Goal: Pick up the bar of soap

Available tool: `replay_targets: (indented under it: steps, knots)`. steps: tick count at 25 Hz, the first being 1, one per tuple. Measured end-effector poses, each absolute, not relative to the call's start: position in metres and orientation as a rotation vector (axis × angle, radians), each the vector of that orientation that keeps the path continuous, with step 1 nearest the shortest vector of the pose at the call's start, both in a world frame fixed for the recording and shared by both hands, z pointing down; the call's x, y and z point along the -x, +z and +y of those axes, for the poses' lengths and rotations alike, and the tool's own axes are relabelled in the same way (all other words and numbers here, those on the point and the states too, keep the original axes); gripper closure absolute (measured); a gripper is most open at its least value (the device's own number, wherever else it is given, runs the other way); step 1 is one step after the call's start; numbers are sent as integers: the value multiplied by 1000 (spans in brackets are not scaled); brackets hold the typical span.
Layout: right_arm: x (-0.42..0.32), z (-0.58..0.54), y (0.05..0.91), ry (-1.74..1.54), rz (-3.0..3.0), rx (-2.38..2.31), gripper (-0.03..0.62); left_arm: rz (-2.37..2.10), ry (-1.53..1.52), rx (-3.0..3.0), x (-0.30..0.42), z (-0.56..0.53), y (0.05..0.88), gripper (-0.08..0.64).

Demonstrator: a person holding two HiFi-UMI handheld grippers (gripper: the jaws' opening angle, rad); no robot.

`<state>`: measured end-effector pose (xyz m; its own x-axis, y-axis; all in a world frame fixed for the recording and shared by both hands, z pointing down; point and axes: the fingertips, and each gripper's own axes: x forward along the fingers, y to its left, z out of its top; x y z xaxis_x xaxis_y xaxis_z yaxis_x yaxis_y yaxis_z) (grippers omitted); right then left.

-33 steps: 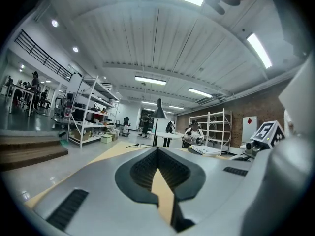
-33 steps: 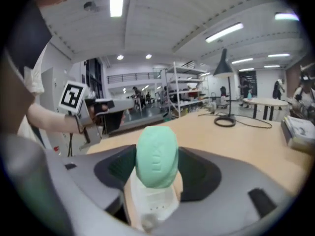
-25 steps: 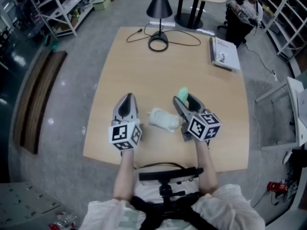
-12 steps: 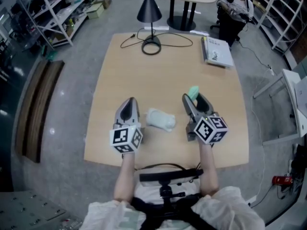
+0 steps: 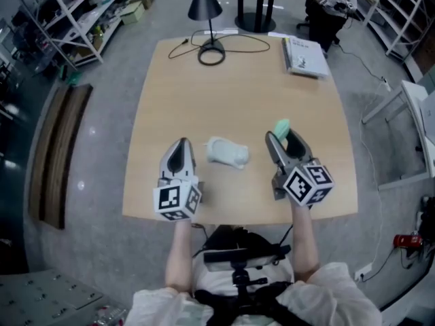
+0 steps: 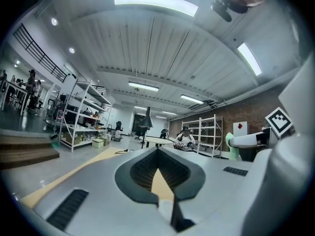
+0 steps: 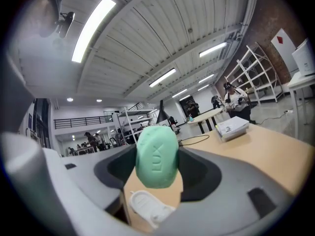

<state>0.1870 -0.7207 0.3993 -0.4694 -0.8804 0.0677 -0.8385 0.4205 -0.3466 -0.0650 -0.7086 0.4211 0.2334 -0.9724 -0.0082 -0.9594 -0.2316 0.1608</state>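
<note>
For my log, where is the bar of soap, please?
Head view: the bar of soap is clamped in the right tongs, right of the white object.

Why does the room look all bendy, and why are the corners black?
Right gripper view: the wide lens bows the ceiling and darkens corners; the green soap looks sharp. Left gripper view: same bending. Head view: table edges curve.

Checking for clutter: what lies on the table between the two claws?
A white object lies between the left claw and the right claw holding green soap, in head view.
</note>
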Motion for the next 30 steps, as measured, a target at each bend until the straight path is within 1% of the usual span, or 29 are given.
replay_targets:
  steps: [5, 8, 13, 17, 20, 23, 30]
  knots:
    - [-190, -649, 402, -470, 2506, 1612, 325, -1807, -152, -2416, 59, -646, 430, 560]
    - [-179, -590, 398, -421, 2494, 1628, 325, -1789, -181, -2448, 69, -593, 431, 560]
    - [-144, -464, 403, -402, 2466, 1631, 325, -1765, -248, -2487, 95, -469, 425, 560]
    - [-113, -357, 404, -412, 2485, 1628, 325, -1744, -212, -2494, 116, -363, 425, 560]
    - [-101, -296, 399, -423, 2487, 1638, 325, -1722, -176, -2489, 125, -305, 425, 560]
    - [-98, -256, 391, -417, 2494, 1637, 325, -1721, -181, -2490, 125, -269, 418, 560]
    - [-107, -202, 382, -381, 2498, 1628, 325, -1740, -232, -2518, 112, -212, 398, 560]
